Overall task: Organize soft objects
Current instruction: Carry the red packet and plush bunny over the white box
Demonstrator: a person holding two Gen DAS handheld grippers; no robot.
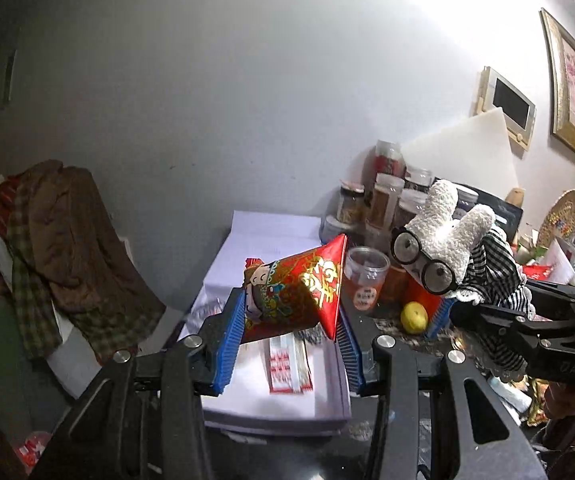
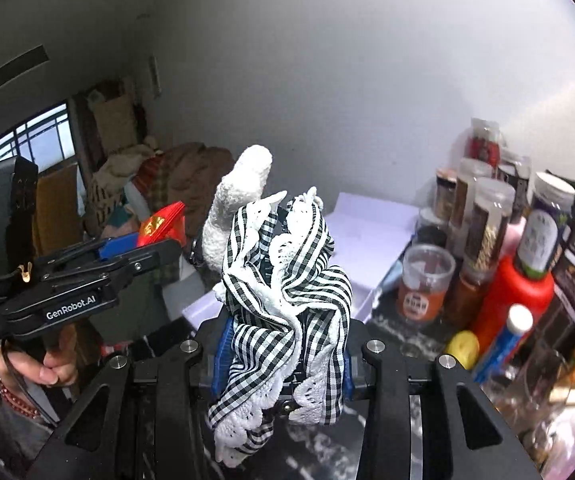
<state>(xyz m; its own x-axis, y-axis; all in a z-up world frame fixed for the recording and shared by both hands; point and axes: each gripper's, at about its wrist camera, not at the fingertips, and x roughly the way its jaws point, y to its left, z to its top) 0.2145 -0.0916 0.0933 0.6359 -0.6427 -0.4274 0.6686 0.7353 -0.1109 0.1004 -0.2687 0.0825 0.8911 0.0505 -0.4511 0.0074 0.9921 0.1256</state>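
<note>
- Left wrist view: the left hand-held gripper (image 1: pixel 291 316) clamps a red pouch (image 1: pixel 295 292) printed with a cartoon figure, low centre, above a white box (image 1: pixel 271 396) on the cluttered surface (image 1: pixel 403 334).
- At right, a plush rabbit (image 1: pixel 443 248) shows its round glasses.
- Right wrist view: the right hand-held gripper (image 2: pixel 283 360) grips the rabbit's gingham dress (image 2: pixel 287 304); face hidden.
- Only here: a hand (image 2: pixel 47 364) at lower left.
</note>
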